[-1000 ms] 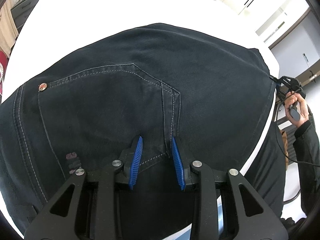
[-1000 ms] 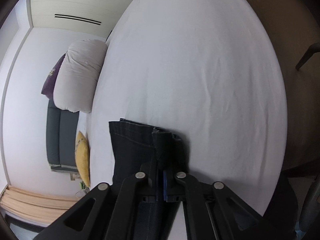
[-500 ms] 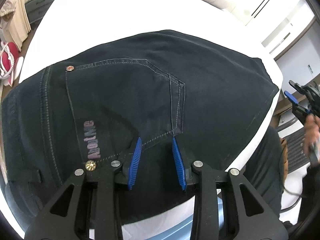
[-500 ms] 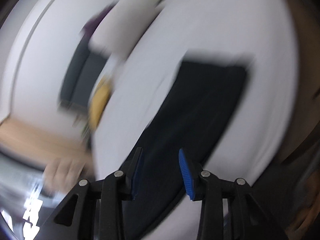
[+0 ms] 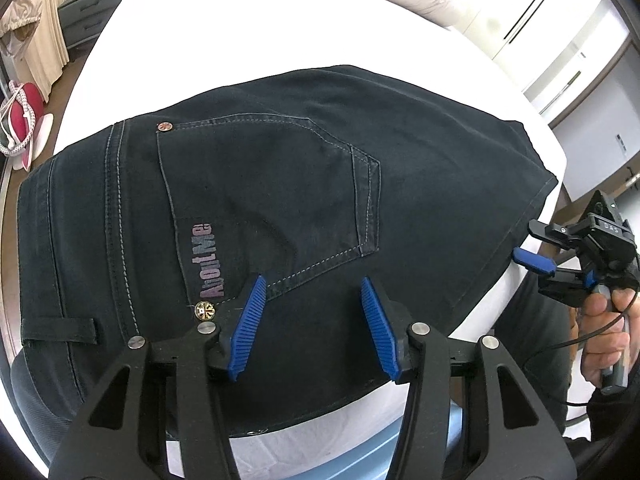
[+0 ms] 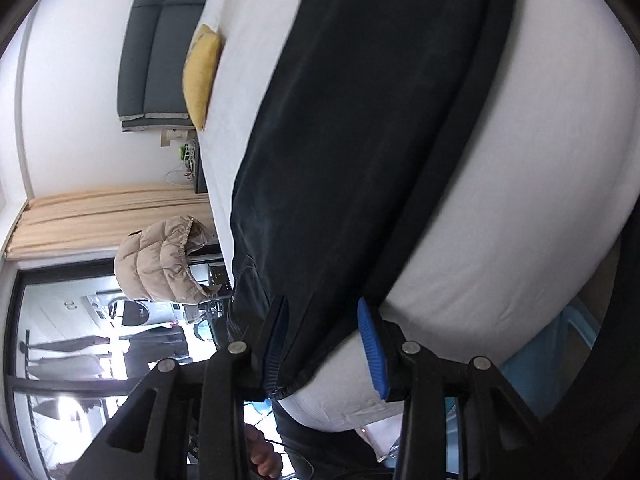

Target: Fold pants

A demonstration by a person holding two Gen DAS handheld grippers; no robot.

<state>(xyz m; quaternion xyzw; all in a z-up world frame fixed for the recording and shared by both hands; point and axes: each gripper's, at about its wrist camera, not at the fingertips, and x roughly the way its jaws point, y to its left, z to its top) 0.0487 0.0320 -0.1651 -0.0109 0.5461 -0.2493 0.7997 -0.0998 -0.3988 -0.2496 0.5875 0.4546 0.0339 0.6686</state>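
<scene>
Lying folded on the white bed [image 5: 248, 36], the dark pants [image 5: 320, 168] spread across its near part, back pocket [image 5: 272, 200] up, with pink lettering [image 5: 206, 260] near the pocket's left side and a brass button [image 5: 205, 311] just below it. The left gripper [image 5: 312, 320] hovered over the pants' near edge, jaws wide and holding nothing. The right gripper [image 5: 534, 260] sat just off the pants' right edge in a hand [image 5: 608, 332], jaws parted and empty; its own view showed them spread over the pants' corner. A yellow pillow [image 6: 202, 76] lay at the far end of the bed.
</scene>
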